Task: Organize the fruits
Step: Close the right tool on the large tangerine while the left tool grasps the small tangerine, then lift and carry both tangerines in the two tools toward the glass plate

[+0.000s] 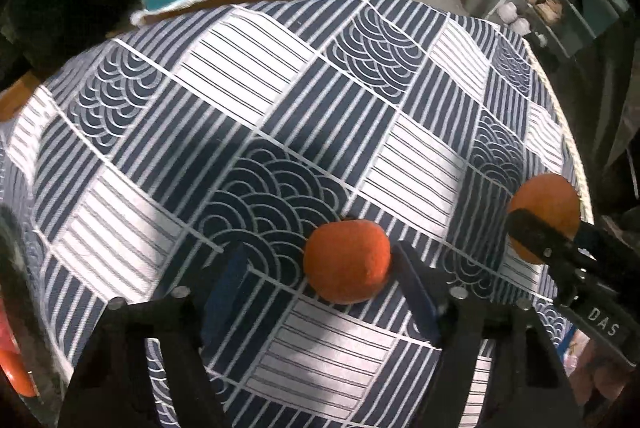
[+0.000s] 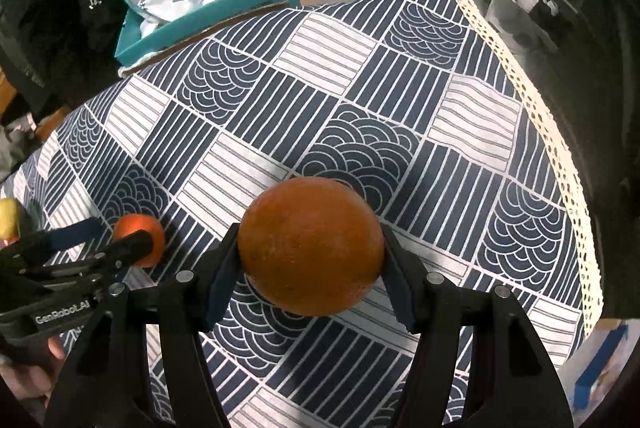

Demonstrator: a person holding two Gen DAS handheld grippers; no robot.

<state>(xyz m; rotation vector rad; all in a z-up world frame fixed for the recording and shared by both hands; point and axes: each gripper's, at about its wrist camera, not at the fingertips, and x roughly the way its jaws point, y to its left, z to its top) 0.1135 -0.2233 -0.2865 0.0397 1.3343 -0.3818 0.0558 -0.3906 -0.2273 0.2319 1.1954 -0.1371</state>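
Already the right gripper (image 2: 310,268) pinched the big orange (image 2: 310,246); just left of it, the small orange (image 1: 347,260) sat on the cloth (image 1: 256,80) between the left gripper's (image 1: 320,286) spread fingers, best centred before squeezing.

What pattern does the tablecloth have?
Navy and white patchwork squares of stripes and wave arcs on the tablecloth, clearest in the right wrist view.
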